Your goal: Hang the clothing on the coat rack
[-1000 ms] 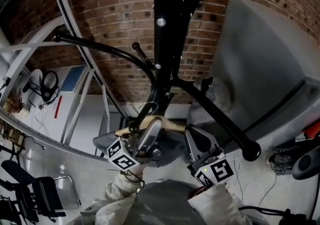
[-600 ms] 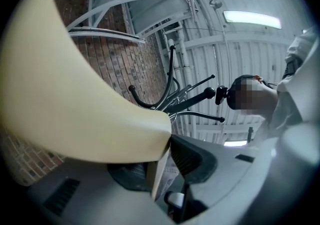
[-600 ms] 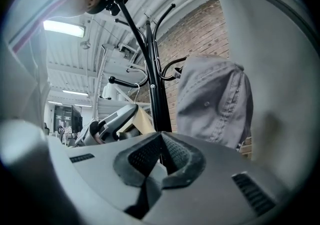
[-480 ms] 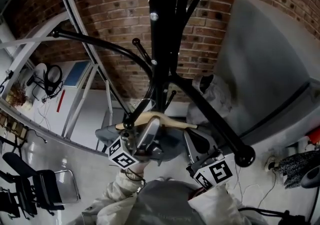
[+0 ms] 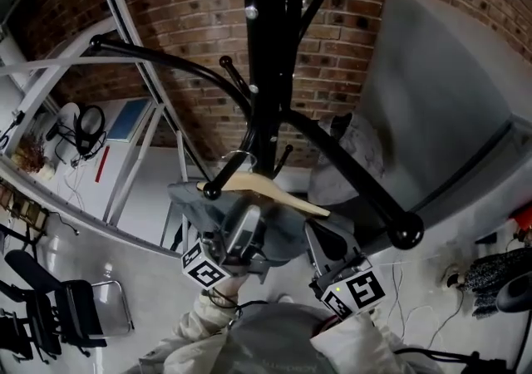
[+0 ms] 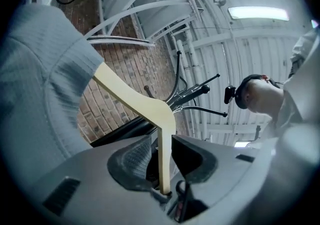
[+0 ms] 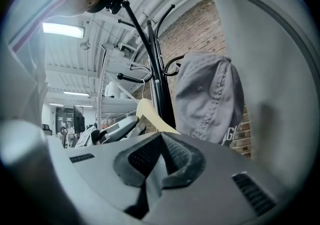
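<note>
A pale wooden hanger (image 5: 274, 191) carrying a grey garment (image 5: 204, 208) hangs by its hook on a short arm of the black coat rack (image 5: 268, 73). My left gripper (image 5: 243, 235) is just under it, and its jaws are opening. In the left gripper view the hanger's bar (image 6: 163, 154) stands between the pads with a gap on one side, and the garment (image 6: 40, 79) drapes at the left. My right gripper (image 5: 328, 241) is beside it to the right, shut on nothing (image 7: 160, 156). It looks toward the hanger (image 7: 147, 114) and the rack pole (image 7: 157, 84).
A grey cap (image 7: 210, 99) hangs on another rack arm (image 5: 357, 189) at the right. A large grey surface (image 5: 449, 98) fills the right side. A brick wall (image 5: 183, 23) stands behind the rack. White metal frame bars (image 5: 125, 56) cross at the left.
The hanger has risen toward the rack arm and now hangs there, tilted down to the right. The left gripper has dropped a little below it. The garment now drapes lower.
</note>
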Available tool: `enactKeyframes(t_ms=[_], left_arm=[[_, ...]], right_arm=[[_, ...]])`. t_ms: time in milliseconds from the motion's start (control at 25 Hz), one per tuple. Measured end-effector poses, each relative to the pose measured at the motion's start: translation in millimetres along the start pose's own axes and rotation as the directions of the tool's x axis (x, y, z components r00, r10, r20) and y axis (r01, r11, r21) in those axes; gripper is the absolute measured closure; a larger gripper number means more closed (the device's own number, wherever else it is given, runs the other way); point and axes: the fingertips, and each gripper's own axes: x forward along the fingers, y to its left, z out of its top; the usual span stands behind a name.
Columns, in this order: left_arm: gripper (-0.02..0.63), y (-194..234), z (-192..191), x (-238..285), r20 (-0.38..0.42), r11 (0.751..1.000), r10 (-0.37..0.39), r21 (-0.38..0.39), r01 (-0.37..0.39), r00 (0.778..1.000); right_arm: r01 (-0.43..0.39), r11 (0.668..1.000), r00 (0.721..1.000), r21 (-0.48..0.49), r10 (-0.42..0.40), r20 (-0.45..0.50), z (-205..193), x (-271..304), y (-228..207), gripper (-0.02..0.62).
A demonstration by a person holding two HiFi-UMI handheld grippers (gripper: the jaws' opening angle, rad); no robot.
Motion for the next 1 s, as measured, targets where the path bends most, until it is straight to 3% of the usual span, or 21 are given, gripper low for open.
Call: enactKeyframes(t_ms=[560,760,1000], left_arm=[[0.497,-32.5,6.3,-63.7,-0.149,0.98,0.084,0.192,-0.055,0.985],[0.569,-46.7,9.1,-92.8,-0.206,0.954,0.144,0.289,-0.081,0.968],[0.587,-68.7,-4.9,-130.5,-0.296,0.908,0.185,0.416,-0.048,0.937]], right_arm=[[0.008,1.0,1.0,0.003,-0.008,-0.011,-7.5,-5.2,59.9,0.571],[0.021,1.0,1.0,0.006,-0.021,0.009,-10.5,-13.8,90.6,0.571],[0.055,0.998,0.998,-0.014,-0.055,0.015,-19.5,-32.4,124.8,0.571]])
